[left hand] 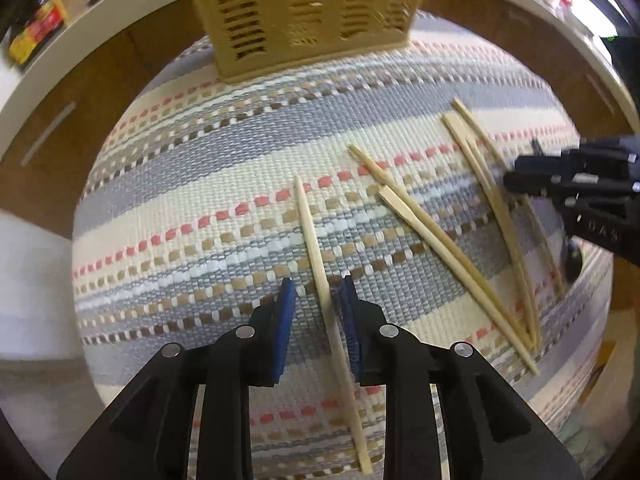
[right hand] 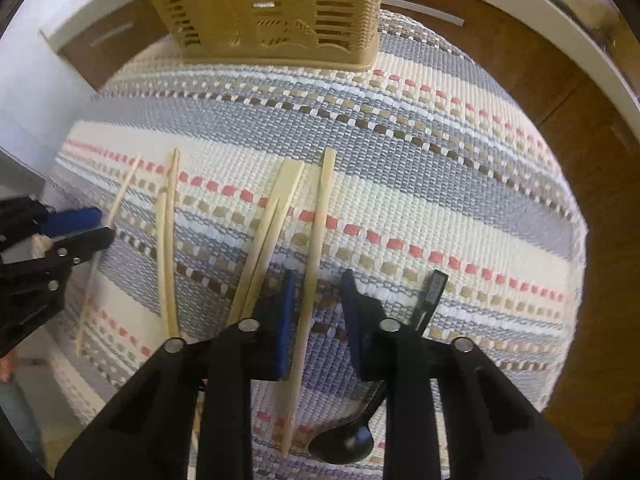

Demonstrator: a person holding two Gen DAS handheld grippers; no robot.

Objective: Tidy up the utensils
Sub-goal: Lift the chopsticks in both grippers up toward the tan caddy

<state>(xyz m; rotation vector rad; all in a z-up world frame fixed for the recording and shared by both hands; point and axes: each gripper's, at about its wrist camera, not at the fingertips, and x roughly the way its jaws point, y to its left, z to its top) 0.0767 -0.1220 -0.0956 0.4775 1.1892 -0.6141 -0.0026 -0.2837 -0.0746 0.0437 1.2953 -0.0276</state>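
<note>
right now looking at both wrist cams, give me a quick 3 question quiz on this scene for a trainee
1. True or false: the left gripper is shut on a chopstick.
2. Multiple choice: what stands at the far end of the striped mat? A) a glass jar B) a tan slotted utensil basket C) a metal pot
3. Fill in: the black utensil lying on the mat by the right gripper is a ____.

Key
1. False: its jaws stand open on either side of a single chopstick that lies on the mat.
2. B, the utensil basket.
3. Spoon: the black spoon lies with its bowl toward the camera.
</note>
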